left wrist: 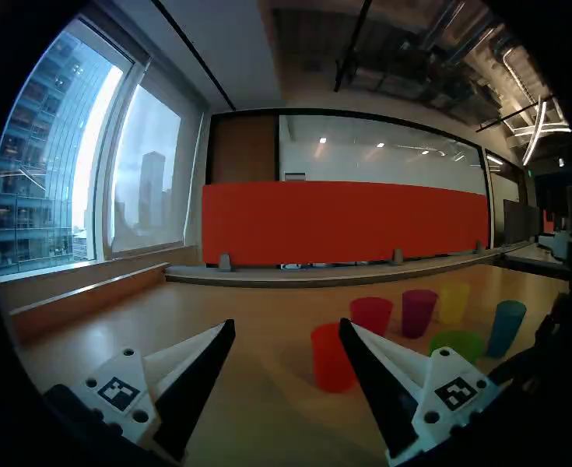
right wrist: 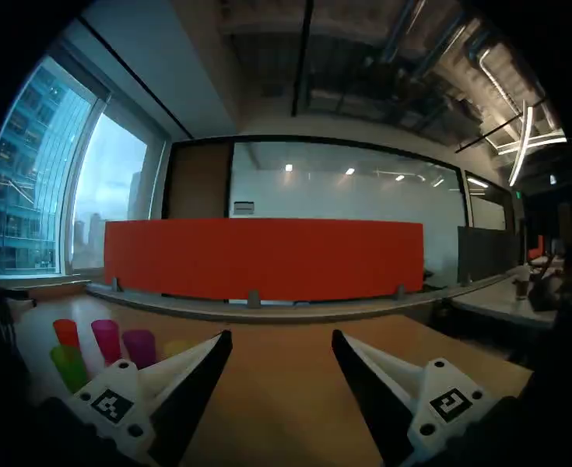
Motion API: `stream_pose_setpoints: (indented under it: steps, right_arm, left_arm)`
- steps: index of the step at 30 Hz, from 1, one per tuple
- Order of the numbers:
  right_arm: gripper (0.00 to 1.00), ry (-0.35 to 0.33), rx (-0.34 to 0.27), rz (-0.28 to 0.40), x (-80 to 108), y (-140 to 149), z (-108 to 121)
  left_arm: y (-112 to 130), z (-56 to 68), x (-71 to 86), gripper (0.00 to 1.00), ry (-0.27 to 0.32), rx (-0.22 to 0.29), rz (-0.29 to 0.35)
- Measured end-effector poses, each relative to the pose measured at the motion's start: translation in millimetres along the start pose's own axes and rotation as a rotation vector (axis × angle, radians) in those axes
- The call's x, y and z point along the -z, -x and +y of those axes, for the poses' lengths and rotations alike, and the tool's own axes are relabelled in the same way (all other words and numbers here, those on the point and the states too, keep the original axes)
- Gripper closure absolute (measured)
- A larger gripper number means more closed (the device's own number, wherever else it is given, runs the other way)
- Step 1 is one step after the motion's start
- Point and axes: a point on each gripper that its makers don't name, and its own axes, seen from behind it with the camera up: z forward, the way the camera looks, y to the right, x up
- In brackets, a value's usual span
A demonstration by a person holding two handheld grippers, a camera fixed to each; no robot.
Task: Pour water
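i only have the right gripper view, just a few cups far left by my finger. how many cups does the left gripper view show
Observer: Six, including a teal cup at the right end of the group.
Operator: which one is nearest the left gripper
Observer: An orange-red cup, just ahead of the left gripper and partly hidden behind one of its fingers.
Operator: is that gripper open
Observer: Yes, it is wide open and holding nothing.
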Motion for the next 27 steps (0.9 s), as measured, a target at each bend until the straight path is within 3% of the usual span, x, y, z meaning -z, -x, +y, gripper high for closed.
stream_pose_setpoints:
  steps: [14, 27]
  right_arm:
    - [0.00, -0.004, -0.050, -0.016, 2.7, 22, 1]
    - [0.00, -0.006, -0.012, -0.022, 1.5, 36, -3]
  left_arm:
    - [0, -0.2, -0.4, 0.00, 0.000, 0.000, 0.000]
    - [0, -0.3, 0.1, 0.00, 0.000, 0.000, 0.000]
